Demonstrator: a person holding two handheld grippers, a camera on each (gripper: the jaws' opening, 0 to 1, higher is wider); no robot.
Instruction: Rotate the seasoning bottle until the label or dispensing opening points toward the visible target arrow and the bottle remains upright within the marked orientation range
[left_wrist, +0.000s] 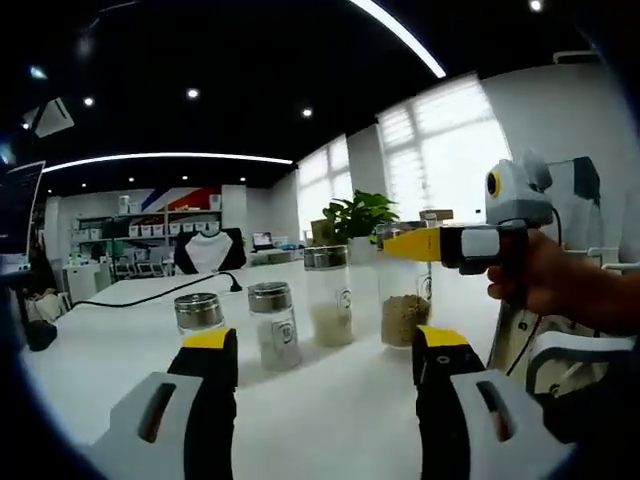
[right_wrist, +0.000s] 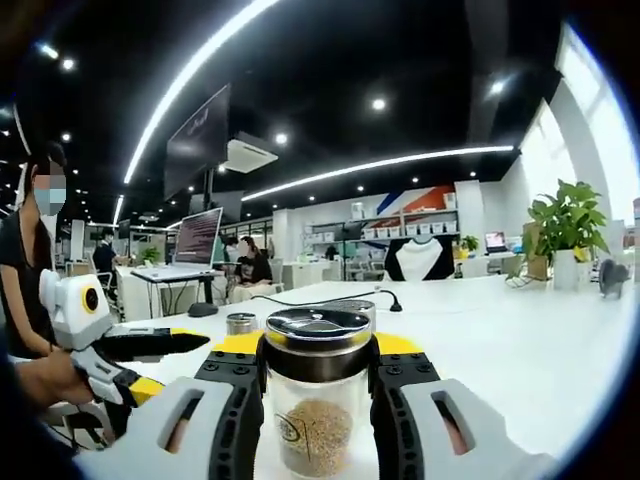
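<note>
Gripping the seasoning bottle (right_wrist: 318, 400) just under its lid, the right gripper (right_wrist: 318, 375) has its fingers clamped tight; it's upright on the tabletop (left_wrist: 340, 400). Left gripper (left_wrist: 325, 365) hangs open. Twist too fast and the glass could slip or tip.

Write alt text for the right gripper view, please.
The right tool clamps a glass seasoning bottle of brown grains just under its metal lid, above a white table. The left tool reaches in beside it, in an office.
</note>
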